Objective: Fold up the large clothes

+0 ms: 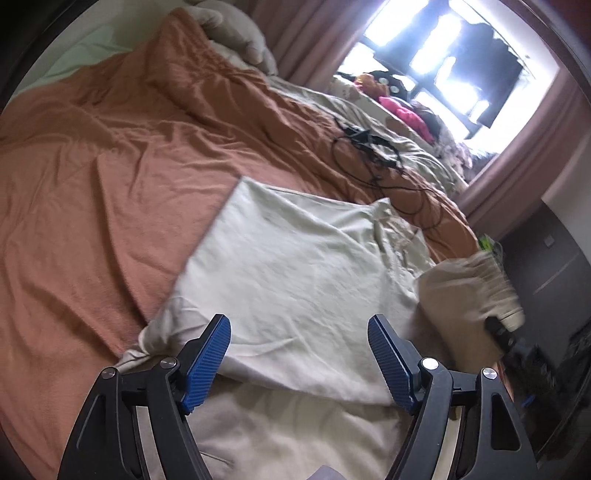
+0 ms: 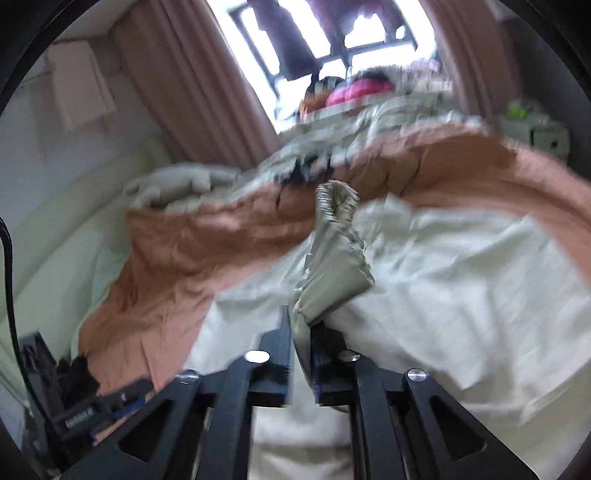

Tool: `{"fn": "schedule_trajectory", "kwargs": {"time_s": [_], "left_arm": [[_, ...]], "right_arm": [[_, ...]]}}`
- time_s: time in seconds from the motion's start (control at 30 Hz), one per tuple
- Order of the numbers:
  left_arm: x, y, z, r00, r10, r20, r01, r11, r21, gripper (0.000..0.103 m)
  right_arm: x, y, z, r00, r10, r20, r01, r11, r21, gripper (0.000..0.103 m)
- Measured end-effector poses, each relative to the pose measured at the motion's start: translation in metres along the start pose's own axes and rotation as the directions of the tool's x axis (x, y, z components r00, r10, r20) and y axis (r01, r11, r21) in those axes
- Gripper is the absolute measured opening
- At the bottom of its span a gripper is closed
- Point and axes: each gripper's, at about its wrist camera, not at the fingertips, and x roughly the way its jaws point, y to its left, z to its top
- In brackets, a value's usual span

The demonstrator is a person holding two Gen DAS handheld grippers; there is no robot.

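A large pale cream garment (image 1: 295,266) lies partly folded on the bed's orange blanket (image 1: 110,166). My left gripper (image 1: 299,332) is open and empty, just above the garment's near part. My right gripper (image 2: 300,325) is shut on a bunched sleeve or cuff (image 2: 332,254) of the same garment (image 2: 461,280) and holds it up above the cloth. The right gripper also shows in the left wrist view (image 1: 498,330) at the right, blurred, with the lifted cloth (image 1: 461,284) hanging from it.
A tangle of black cables (image 1: 369,147) lies on the blanket beyond the garment. A pile of clothes, one pink (image 1: 402,110), sits by the window. Grey pillows (image 1: 236,33) lie at the bed's far end. A dark cabinet (image 1: 554,258) stands at the right.
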Motion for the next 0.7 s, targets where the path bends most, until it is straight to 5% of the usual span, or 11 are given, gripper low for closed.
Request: {"fn": "schedule_trajectory", "kwargs": {"time_s": [0.07, 0.1, 0.4, 0.7], "left_arm": [[0.000, 0.007, 0.001, 1.000, 0.002, 0.000, -0.002, 1.000, -0.027, 0.078], [0.000, 0.008, 0.001, 1.000, 0.000, 0.001, 0.000, 0.999, -0.034, 0.078], [0.006, -0.013, -0.008, 0.999, -0.033, -0.027, 0.033, 0.999, 0.028, 0.078], [0.023, -0.052, -0.023, 0.998, -0.012, -0.054, 0.019, 0.990, 0.139, 0.078]], "right_arm": [[0.007, -0.004, -0.012, 0.998, 0.044, -0.045, -0.043, 0.999, 0.031, 0.072], [0.005, -0.007, -0.019, 0.998, 0.045, -0.038, -0.043, 0.998, 0.042, 0.076], [-0.043, -0.071, -0.029, 0.998, -0.042, -0.037, 0.048, 0.979, 0.196, 0.076], [-0.103, -0.170, -0.033, 0.987, -0.162, 0.018, 0.140, 0.897, 0.420, 0.076]]}}
